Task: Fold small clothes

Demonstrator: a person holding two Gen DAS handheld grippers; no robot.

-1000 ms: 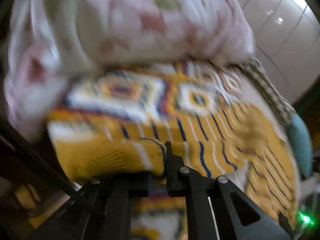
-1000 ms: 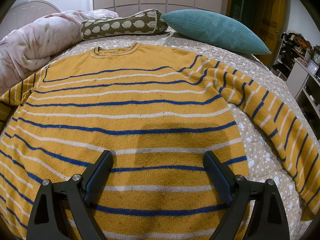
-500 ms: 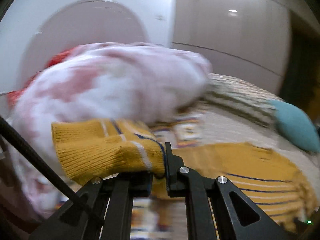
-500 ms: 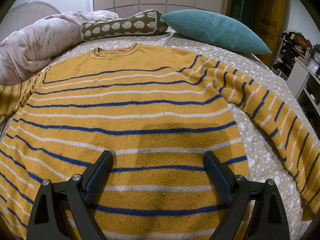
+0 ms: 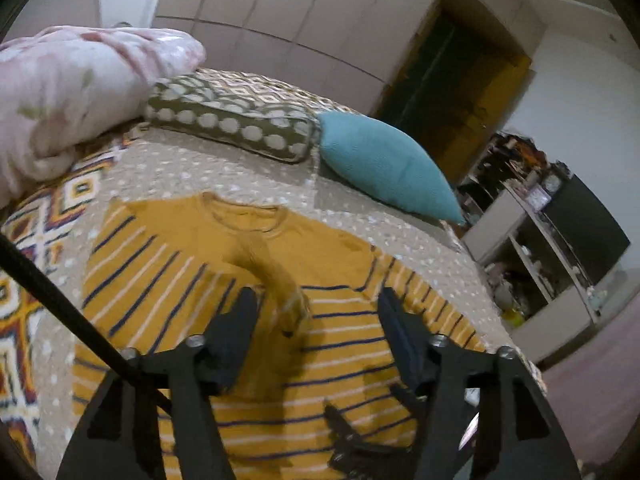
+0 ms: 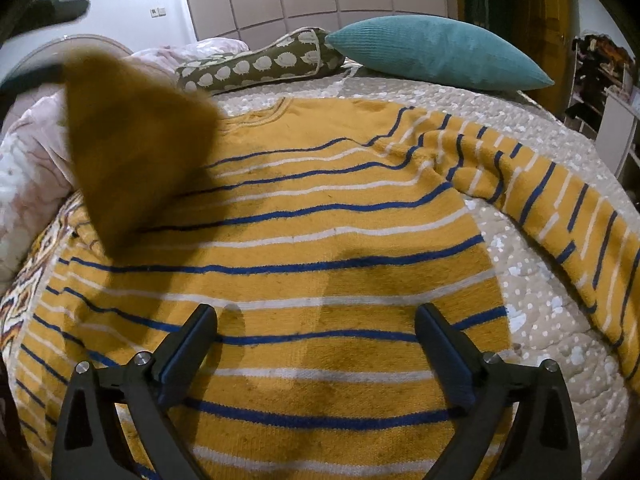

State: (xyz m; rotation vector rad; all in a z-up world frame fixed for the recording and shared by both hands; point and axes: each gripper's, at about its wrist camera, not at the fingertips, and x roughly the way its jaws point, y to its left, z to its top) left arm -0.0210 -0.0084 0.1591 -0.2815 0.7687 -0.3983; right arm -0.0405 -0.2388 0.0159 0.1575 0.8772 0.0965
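Observation:
A yellow sweater [image 6: 320,216] with blue and white stripes lies flat, front up, on the bed. Its left sleeve [image 6: 132,152] hangs blurred in the air over the chest, folded inward. In the left wrist view that sleeve [image 5: 276,276] drops between the fingers of my left gripper [image 5: 316,298], whose jaws are opening; the pads do not touch it. My right gripper [image 6: 316,312] hovers open over the lower body of the sweater, with nothing held. The right sleeve [image 6: 560,200] stretches out to the right on the bed.
A pink quilt [image 5: 60,92] is heaped at the left. An olive patterned pillow [image 5: 228,120] and a teal cushion [image 5: 384,164] lie beyond the collar. The dotted bedcover [image 6: 532,312] ends at the right, where shelves [image 5: 540,240] stand.
My left gripper carried the sleeve cuff from beside the quilt up and across over the sweater's chest, then opened and let it go. The right gripper stayed in place, jaws slightly wider.

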